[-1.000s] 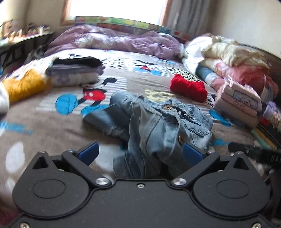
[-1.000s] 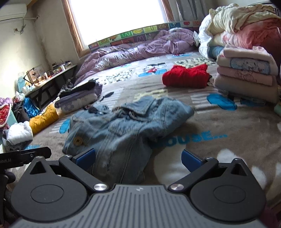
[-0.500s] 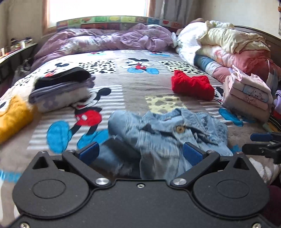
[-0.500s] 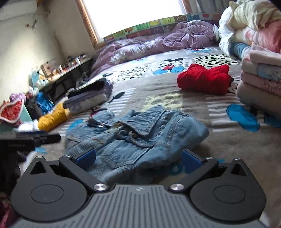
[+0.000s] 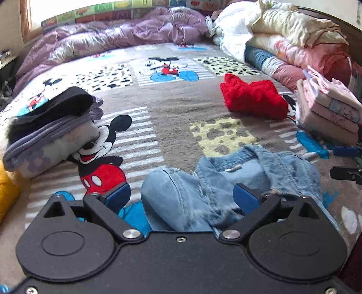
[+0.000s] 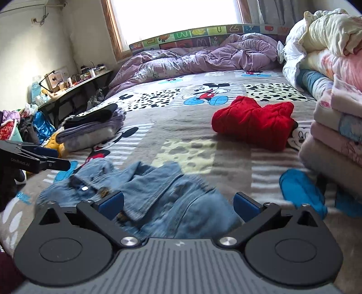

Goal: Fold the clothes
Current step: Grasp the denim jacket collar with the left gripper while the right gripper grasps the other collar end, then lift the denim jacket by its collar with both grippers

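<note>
Bright window (image 6: 176, 20) glare, fisheye warp, blur

Faded blue denim jacket (image 5: 228, 181) lies on a fuzzy plush blanket (image 5: 176, 108), near a chunky red knit sweater (image 6: 253, 122).

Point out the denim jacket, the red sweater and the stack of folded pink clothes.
denim jacket (image 6: 163, 194): right wrist view, on its front panel.
red sweater (image 5: 253, 97): left wrist view, middle of the knit.
stack of folded pink clothes (image 5: 328, 108): left wrist view, on the stack's side.
</note>
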Action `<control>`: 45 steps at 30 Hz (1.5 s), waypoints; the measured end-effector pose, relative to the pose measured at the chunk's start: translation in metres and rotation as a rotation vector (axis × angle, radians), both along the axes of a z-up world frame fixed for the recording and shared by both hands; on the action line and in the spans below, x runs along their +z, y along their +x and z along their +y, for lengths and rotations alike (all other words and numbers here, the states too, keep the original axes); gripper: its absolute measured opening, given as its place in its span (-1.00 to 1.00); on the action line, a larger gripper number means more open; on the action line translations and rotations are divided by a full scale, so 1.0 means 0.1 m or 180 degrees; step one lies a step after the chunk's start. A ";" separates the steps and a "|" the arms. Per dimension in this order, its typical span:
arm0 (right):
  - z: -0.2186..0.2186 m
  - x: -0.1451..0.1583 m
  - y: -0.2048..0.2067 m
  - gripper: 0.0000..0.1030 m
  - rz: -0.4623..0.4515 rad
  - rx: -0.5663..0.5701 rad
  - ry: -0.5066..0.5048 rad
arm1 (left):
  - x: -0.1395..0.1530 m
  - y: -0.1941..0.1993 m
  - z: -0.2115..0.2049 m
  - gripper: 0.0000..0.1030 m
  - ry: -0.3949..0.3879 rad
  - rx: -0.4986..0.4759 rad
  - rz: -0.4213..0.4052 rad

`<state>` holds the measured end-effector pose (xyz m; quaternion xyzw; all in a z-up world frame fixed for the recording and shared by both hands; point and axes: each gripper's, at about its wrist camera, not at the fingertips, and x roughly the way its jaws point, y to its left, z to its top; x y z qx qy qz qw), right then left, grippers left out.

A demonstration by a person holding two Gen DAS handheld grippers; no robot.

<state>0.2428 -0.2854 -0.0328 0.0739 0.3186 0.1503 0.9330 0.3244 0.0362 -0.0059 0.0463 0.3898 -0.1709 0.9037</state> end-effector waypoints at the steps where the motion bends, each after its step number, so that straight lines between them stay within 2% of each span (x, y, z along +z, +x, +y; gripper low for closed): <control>1: -0.01 -0.01 0.07 0.91 0.0012 0.0031 -0.0012 | -0.01 0.08 0.01 0.85 -0.0030 -0.0034 0.0043; 4: -0.01 -0.06 0.26 0.74 0.0059 0.0142 -0.0039 | -0.05 0.27 0.04 0.66 -0.0055 -0.0116 0.0140; 6: 0.00 -0.09 0.38 0.69 0.0090 0.0216 -0.0052 | -0.07 0.40 0.05 0.45 -0.0103 -0.0194 0.0234; 11: 0.00 -0.18 0.63 0.69 0.0138 0.0406 -0.0057 | -0.18 0.71 0.04 0.43 -0.0124 -0.0399 0.0450; 21: -0.07 -0.45 0.99 0.71 0.0471 0.0668 0.0217 | -0.47 1.14 0.01 0.41 -0.0172 -0.0750 0.0964; 25: -0.16 -0.59 1.08 0.73 0.0631 0.0693 0.0459 | -0.56 1.17 0.02 0.38 -0.0166 -0.0914 0.1128; 27: -0.21 -0.65 1.10 0.70 0.0692 0.0725 0.0617 | -0.59 1.16 0.01 0.23 -0.0170 -0.0998 0.1196; 28: -0.23 -0.68 1.11 0.61 0.0728 0.0746 0.0696 | -0.60 1.16 0.00 0.15 -0.0158 -0.1039 0.1224; 29: -0.24 -0.70 1.11 0.40 0.0766 0.0769 0.0776 | -0.61 1.13 -0.02 -0.03 -0.0113 -0.1097 0.1231; 30: -0.26 -0.71 1.10 0.28 0.0788 0.0795 0.0832 | -0.62 1.11 -0.03 -0.15 -0.0067 -0.1155 0.1237; 31: -0.26 -0.70 1.08 0.06 0.0794 0.0822 0.0865 | -0.63 1.07 -0.05 -0.19 -0.0012 -0.1206 0.1218; 32: -0.26 -0.69 1.05 -0.12 0.0790 0.0849 0.0866 | -0.63 1.03 -0.06 -0.35 0.0042 -0.1257 0.1195; 34: -0.23 -0.65 0.98 -0.34 0.0761 0.0900 0.0802 | -0.60 0.93 -0.08 -0.45 0.0139 -0.1332 0.1068; 36: -0.21 -0.61 0.90 -0.42 0.0714 0.0929 0.0724 | -0.54 0.85 -0.07 -0.58 0.0161 -0.1348 0.0938; 40: -0.17 -0.51 0.70 -0.50 0.0599 0.0986 0.0610 | -0.37 0.64 -0.03 -0.64 0.0142 -0.1372 0.0640; 45: -0.11 -0.25 0.43 -0.54 0.0311 0.1006 0.0461 | -0.08 0.36 0.02 -0.69 0.0086 -0.1357 0.0295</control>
